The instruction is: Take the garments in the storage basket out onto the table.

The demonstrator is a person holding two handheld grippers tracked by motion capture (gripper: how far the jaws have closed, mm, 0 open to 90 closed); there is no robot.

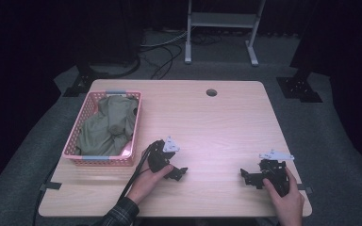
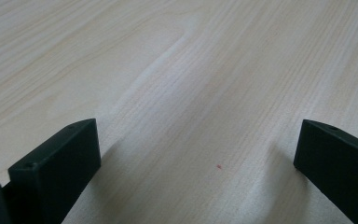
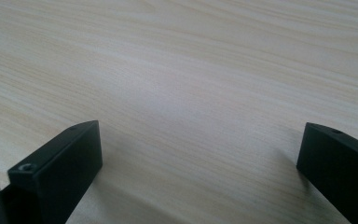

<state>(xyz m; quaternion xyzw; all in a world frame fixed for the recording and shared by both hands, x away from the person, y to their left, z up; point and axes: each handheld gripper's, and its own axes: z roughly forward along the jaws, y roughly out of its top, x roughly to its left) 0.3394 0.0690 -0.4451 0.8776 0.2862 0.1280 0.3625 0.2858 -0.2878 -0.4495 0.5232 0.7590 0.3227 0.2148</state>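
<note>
Olive garment (image 1: pixel 107 126) lies bundled in the pink basket (image 1: pixel 73 141) at the table's (image 1: pixel 226 122) left edge. Both grippers, left (image 1: pixel 181 172) and right (image 1: pixel 243 175), rest spread and empty near the front edge; next, probably, the left reaches into the basket.

No readable text, label, brand, number or sign anywhere.

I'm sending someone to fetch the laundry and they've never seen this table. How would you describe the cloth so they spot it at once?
Start at the light wooden table and look to its left edge, where a pink mesh basket sits. The olive-green cloth lies crumpled inside it, filling most of the basket. It is the only soft thing on the table; the left gripper and right gripper nearby are black and hard.
</note>
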